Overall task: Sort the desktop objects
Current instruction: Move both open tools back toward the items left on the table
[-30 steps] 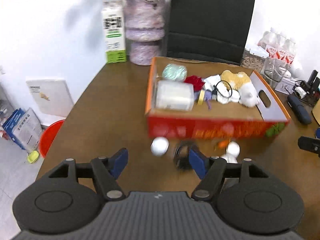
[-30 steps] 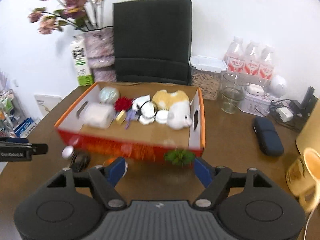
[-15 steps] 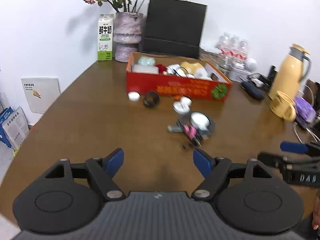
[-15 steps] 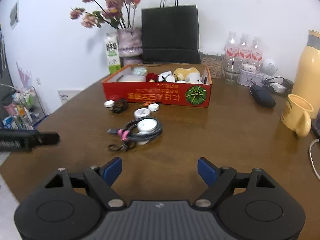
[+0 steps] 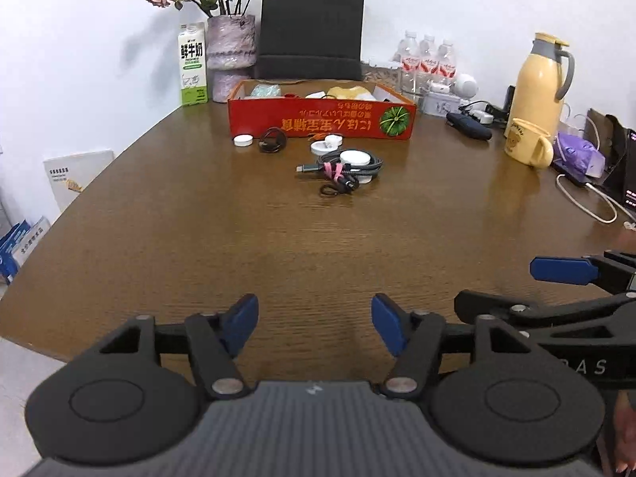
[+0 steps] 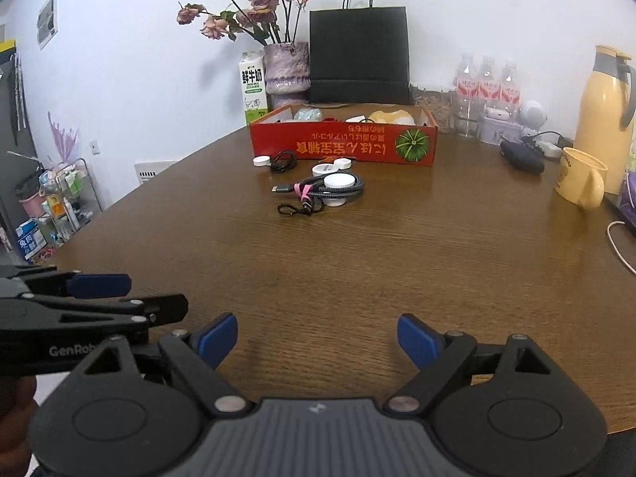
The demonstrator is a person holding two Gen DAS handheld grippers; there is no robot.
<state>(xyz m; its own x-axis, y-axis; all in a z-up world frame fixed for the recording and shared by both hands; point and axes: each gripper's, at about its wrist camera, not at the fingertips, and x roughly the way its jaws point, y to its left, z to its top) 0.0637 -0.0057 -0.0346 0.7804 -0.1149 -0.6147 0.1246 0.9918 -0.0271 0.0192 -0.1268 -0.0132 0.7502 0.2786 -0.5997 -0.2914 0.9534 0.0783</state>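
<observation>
A red cardboard box [image 5: 322, 123] holding a plush toy and other small things stands far across the brown table [image 5: 278, 238]. In front of it lie a coiled braided cable with a white disc [image 5: 349, 163], a white round lid [image 5: 243, 140], a small black cable coil [image 5: 272, 144] and a white puck [image 5: 326, 146]. My left gripper [image 5: 314, 318] hovers near the table's front edge, its jaws closing on nothing. My right gripper [image 6: 318, 336] is beside it, jaws opening, nothing between them. Each shows in the other's view: the right gripper [image 5: 497, 286], the left gripper [image 6: 157, 294].
A yellow mug [image 5: 524, 143], yellow thermos [image 5: 536, 79], dark case [image 5: 469, 127] and white cord [image 5: 584, 198] sit at the right. A black bag [image 5: 314, 28], flower vase [image 5: 230, 59], milk carton [image 5: 192, 63] and water bottles [image 5: 425, 59] line the back wall.
Both grippers have pulled back from the red box to the near part of the table, so the box and loose items now look far off. The left jaws have narrowed a little.
</observation>
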